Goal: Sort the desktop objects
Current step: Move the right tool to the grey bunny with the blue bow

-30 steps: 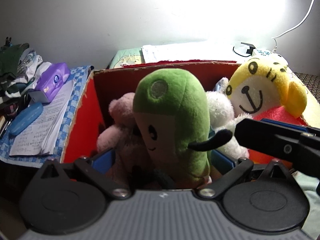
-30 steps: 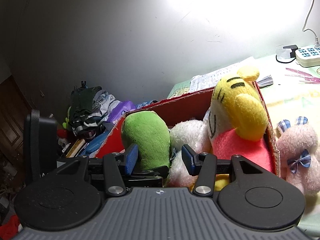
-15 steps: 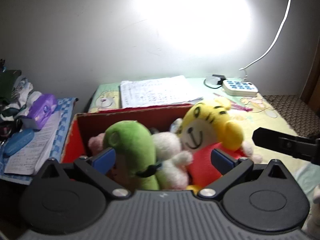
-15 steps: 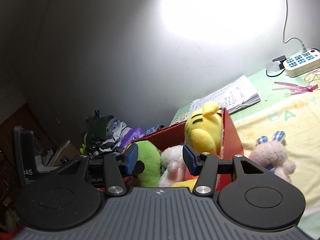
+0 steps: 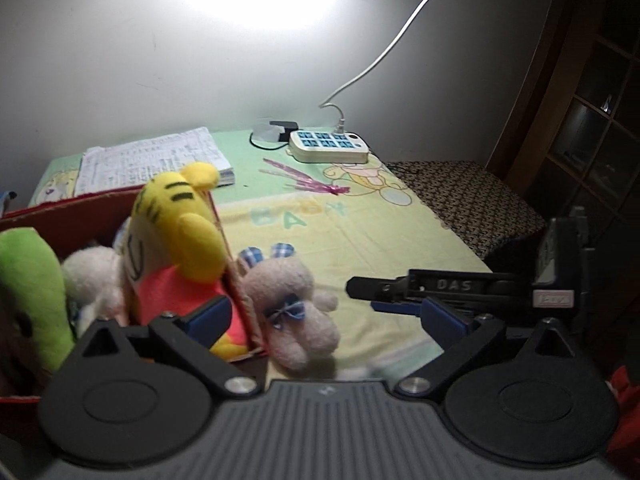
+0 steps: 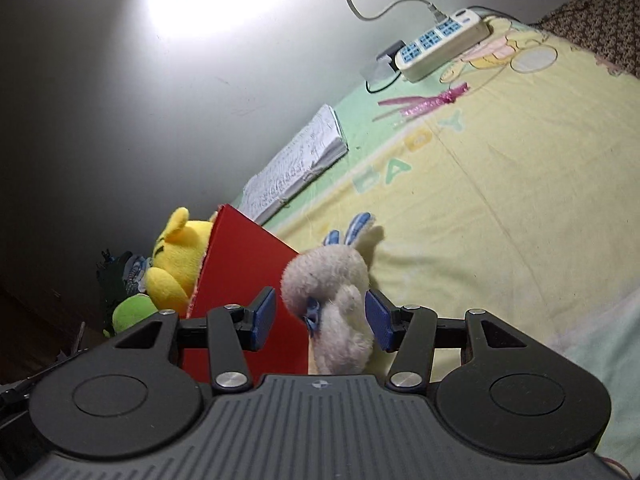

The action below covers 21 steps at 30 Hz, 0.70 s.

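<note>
A red cardboard box (image 5: 100, 216) holds a green plush (image 5: 32, 292), a white plush (image 5: 92, 280) and a yellow tiger plush (image 5: 180, 240). A pink bunny plush (image 5: 288, 300) with checked blue ears lies on the yellow bedsheet against the box's right wall. My left gripper (image 5: 326, 316) is open and empty, above the bunny and the box corner. My right gripper (image 6: 320, 320) is open, with the bunny (image 6: 332, 280) showing between its blue pads. Seen from the left wrist, the right gripper (image 5: 376, 296) has its tips just right of the bunny.
On the sheet lie a stack of written papers (image 5: 152, 160), a pink ribbon (image 5: 312, 180) and a white power strip (image 5: 328, 146) with its cable running up the wall. A patterned seat (image 5: 468, 196) and a wooden door (image 5: 592, 100) stand at the right.
Both grippers have swung right, away from the box's inside. The left has pulled back from the green plush. The right now faces the pink bunny outside the box.
</note>
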Tool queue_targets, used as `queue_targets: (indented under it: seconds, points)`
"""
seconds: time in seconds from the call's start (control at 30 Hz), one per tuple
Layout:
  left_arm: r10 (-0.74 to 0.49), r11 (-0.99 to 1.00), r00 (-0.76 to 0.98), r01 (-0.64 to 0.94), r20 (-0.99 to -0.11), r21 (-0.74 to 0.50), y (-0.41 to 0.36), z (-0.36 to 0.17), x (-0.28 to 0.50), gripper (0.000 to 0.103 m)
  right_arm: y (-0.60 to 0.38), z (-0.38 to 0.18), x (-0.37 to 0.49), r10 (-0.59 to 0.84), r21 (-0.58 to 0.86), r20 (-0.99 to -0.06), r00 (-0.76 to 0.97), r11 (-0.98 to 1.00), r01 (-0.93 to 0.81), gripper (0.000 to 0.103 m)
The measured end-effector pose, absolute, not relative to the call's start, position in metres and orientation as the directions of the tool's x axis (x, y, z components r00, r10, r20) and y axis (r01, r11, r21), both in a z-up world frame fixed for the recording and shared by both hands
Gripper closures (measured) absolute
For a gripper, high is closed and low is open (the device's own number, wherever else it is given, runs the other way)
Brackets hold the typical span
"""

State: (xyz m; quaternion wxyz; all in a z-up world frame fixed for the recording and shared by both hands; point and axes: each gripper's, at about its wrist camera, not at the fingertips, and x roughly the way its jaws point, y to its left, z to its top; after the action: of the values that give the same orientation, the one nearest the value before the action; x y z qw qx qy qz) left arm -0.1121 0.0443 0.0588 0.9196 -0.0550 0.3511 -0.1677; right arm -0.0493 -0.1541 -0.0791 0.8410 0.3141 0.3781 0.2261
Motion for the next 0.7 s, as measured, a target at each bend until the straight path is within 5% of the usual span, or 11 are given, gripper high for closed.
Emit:
queue_targets:
  seconds: [0.4,0.5,0.7]
  points:
    - [-0.341,0.937,0.65,0.175,-0.679,-0.303,0.016,0.034,-0.1,0.002,-0.133,-0.129,-0.007,0.721,0.714,-0.549,0.424,0.667,-0.21,0.05]
    - [-0.34,0.934,0.646,0.146,-0.683,-0.327,0.014,0.032,-0.098,0.002,-0.132,-0.134,0.0,0.766,0.758,-0.522,0.375,0.618,-0.207,0.068]
    - [-0.386,0.913,0.637,0.158,-0.668,-0.377,0.004,0.029,-0.09,0.001,-0.153,-0.129,-0.006,0.777,0.769,-0.515,0.361,0.605,-0.206,0.07]
